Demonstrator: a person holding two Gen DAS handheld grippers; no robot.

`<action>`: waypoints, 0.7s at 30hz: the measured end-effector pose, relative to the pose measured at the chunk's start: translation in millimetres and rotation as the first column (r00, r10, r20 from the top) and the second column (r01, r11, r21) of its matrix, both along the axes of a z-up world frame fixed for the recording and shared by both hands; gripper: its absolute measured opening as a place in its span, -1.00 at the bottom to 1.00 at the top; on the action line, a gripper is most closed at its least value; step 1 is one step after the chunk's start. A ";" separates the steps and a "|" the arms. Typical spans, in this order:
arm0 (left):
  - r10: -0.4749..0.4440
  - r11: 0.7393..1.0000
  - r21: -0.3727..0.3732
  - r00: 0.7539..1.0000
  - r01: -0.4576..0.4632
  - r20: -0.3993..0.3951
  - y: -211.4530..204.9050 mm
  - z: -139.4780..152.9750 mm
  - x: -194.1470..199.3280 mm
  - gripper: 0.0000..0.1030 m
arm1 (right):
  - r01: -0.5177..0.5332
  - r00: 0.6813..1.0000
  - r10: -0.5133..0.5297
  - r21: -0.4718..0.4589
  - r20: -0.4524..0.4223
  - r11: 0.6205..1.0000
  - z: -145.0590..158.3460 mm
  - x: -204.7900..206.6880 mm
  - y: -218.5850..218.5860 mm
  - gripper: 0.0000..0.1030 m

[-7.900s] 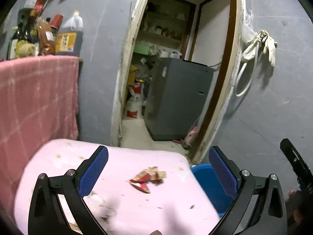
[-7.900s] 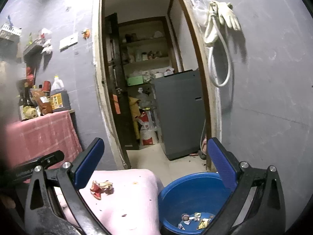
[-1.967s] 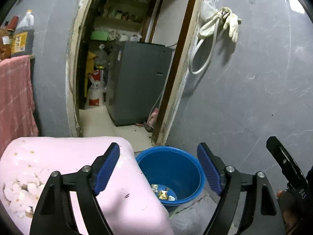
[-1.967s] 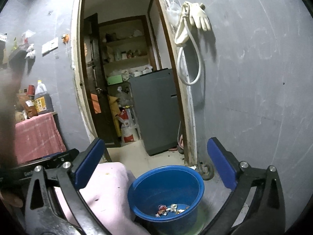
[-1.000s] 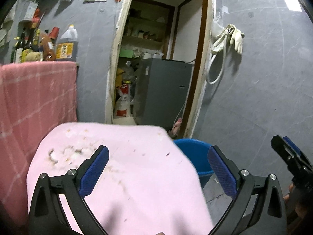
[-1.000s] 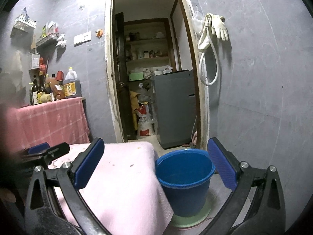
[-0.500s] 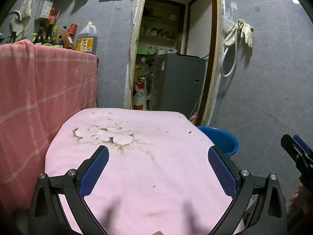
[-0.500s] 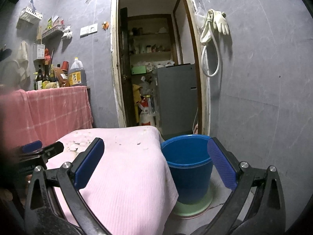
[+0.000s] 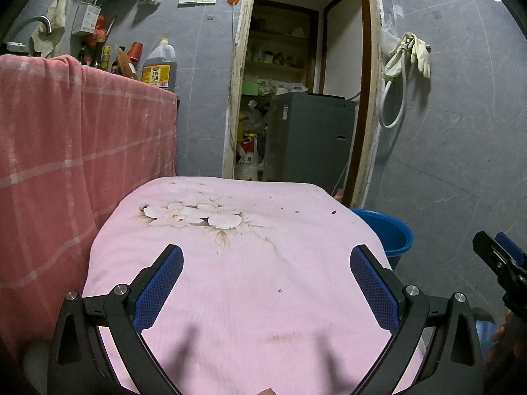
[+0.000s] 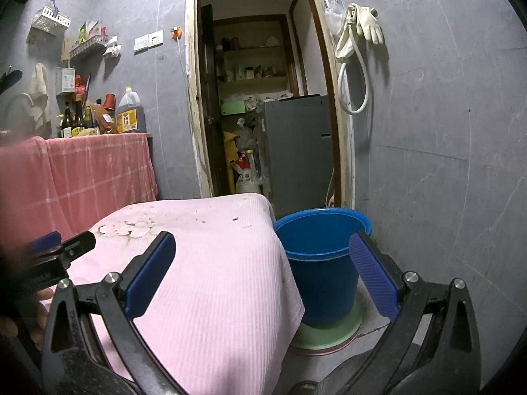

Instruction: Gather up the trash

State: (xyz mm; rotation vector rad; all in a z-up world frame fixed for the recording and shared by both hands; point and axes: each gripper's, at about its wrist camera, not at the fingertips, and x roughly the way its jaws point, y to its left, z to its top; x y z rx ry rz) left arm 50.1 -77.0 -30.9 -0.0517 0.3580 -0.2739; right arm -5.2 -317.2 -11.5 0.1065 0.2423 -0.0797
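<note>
A low table under a pink cloth (image 9: 250, 263) with a white flower print fills the left wrist view; only tiny dark crumbs lie on it. It also shows in the right wrist view (image 10: 204, 283). A blue bucket (image 10: 321, 263) stands on a green base at the table's right side; its rim shows in the left wrist view (image 9: 392, 230). Its inside is hidden from here. My left gripper (image 9: 263, 283) is open and empty above the near part of the cloth. My right gripper (image 10: 263, 270) is open and empty, held back from the table corner and the bucket.
A counter draped in red checked cloth (image 9: 66, 151) stands at the left with bottles (image 9: 158, 65) on it. An open doorway (image 9: 296, 98) at the back shows a grey appliance (image 10: 296, 151) and bags. A hose and gloves (image 10: 359, 49) hang on the grey wall at right.
Both grippers have drawn back and lowered from the bucket to the near side of the table. The wrapper seen earlier on the cloth is gone from it. Both stay open and empty.
</note>
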 end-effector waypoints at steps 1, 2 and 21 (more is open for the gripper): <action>0.000 1.000 0.002 1.000 0.000 0.002 -0.6 -1.2 -0.5 0.93 | 0.000 1.000 0.000 0.002 -0.001 1.000 -0.7 -0.1 -0.3 1.00; -0.001 1.000 0.005 1.000 0.001 0.002 -0.3 -1.9 -0.6 0.93 | 0.001 1.000 -0.001 0.003 -0.002 1.000 -1.3 -0.3 -0.6 1.00; -0.007 1.000 0.008 1.000 0.007 -0.011 2.0 -15.8 0.4 0.93 | 0.029 0.999 -0.028 0.030 -0.035 0.999 -15.4 3.0 -7.2 1.00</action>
